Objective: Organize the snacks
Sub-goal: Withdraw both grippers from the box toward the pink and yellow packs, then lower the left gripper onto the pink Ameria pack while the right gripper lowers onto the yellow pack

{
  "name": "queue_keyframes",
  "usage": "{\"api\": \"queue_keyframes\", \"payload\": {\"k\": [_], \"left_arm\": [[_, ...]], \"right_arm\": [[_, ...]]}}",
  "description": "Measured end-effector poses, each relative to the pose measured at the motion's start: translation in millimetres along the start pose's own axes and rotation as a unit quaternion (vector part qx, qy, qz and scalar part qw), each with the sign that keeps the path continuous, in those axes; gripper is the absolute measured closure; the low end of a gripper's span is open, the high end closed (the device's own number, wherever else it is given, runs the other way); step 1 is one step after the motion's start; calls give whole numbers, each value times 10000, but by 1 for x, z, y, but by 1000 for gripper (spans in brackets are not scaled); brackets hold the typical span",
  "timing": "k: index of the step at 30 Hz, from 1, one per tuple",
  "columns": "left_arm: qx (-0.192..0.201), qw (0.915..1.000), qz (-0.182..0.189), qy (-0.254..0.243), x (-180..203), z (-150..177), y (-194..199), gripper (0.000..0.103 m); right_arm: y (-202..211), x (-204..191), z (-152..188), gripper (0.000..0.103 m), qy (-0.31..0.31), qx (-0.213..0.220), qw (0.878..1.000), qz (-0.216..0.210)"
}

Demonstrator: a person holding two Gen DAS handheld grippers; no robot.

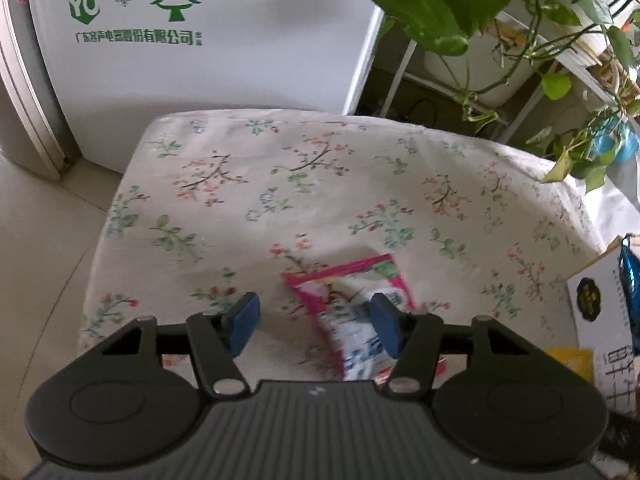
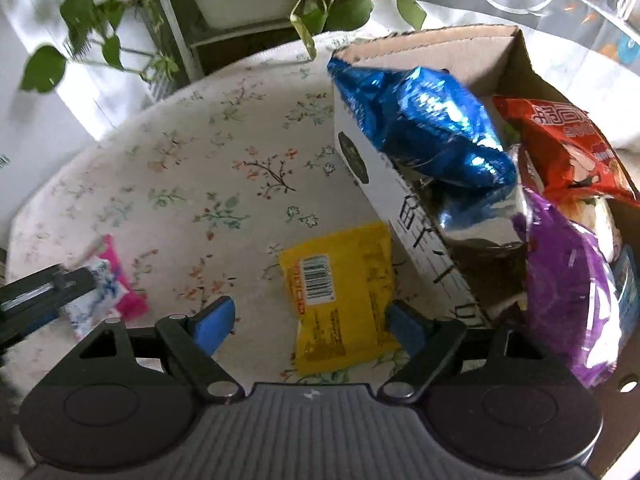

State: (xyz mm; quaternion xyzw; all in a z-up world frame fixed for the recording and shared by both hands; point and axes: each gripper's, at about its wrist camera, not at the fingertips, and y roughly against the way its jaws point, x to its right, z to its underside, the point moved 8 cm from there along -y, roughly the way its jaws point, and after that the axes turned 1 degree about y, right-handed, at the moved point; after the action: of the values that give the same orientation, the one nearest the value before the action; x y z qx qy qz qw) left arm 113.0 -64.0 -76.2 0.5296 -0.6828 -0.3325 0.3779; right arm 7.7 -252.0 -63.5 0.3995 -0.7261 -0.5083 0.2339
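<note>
Through your left wrist camera, the left gripper [image 1: 314, 326] hangs over the floral tablecloth [image 1: 248, 200]. Its blue pads stand apart, gripping nothing; the right-hand pad overlaps the pink-and-white snack packet [image 1: 352, 312], which lies flat on the cloth, though you cannot tell whether pad and packet touch. Past the cloth's far edge stands a smooth white appliance [image 1: 224, 40] with green tree prints, and trailing green leaves [image 1: 448, 12] hang at that edge's right end. The printed cardboard box [image 1: 600, 320] is cut off at the right border, and the packet's near end is hidden behind the gripper body.

Through your right wrist camera, the right gripper [image 2: 310, 324] is open and empty, its pads either side of the yellow packet [image 2: 340, 300], a flat crinkly pouch showing a barcode, just beside the box [image 2: 400, 208]. Inside the box lie a shiny blue foil bag [image 2: 420, 128], a red bag [image 2: 560, 140] and a purple bag [image 2: 568, 292], crowded and overlapping. Well left of the box, the pink packet [image 2: 108, 280] is partly covered by the blurred left gripper [image 2: 44, 292].
</note>
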Motion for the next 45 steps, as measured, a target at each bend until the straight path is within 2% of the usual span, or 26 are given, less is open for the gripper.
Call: {"api": "queue_keyframes", "payload": {"k": [2,5,8,11,14,19,23,28,31,35,39,45], "left_arm": [[-7,10000,47,13,-6,1,2,42],[-18,10000,46,-18,-14,2,4,42],[-37,9999,84,107,-23,2,6,43],[7,9998,70,182,-29,-1,9,42],[26,9996,153,223,-28,-3,11,41],[-11,9988,317,366,-17,-3,14,37],[-80,9985,400,353,-4,-5,14,29],[-317,9981,393,356,4,0,4,28],[-346,9986,212,344,3,1,-1,23],[-341,9991,62,228,6,2,-5,20],[-338,9994,-78,80,15,5,-9,15],[-283,9975,-539,-347,24,8,-18,7]], "right_arm": [[-5,-4,0,14,112,81,9998,147],[-9,-20,4,13,336,-18,9994,-65],[-3,-40,7,14,529,-25,9974,-478],[3,-48,8,14,561,-7,9967,-582],[3,-41,4,14,311,-73,9976,-616],[4,-13,-9,14,-482,-312,9932,-1013],[13,-5,-15,14,-588,-338,9891,-1306],[8,-6,-13,14,-358,-476,9900,-1282],[2,-18,-4,14,-54,-617,9899,-1272],[0,-33,5,14,557,-561,9914,-1040],[-4,-38,11,14,860,-548,9910,-868],[-7,-41,15,14,1239,-494,9887,-682]]}}
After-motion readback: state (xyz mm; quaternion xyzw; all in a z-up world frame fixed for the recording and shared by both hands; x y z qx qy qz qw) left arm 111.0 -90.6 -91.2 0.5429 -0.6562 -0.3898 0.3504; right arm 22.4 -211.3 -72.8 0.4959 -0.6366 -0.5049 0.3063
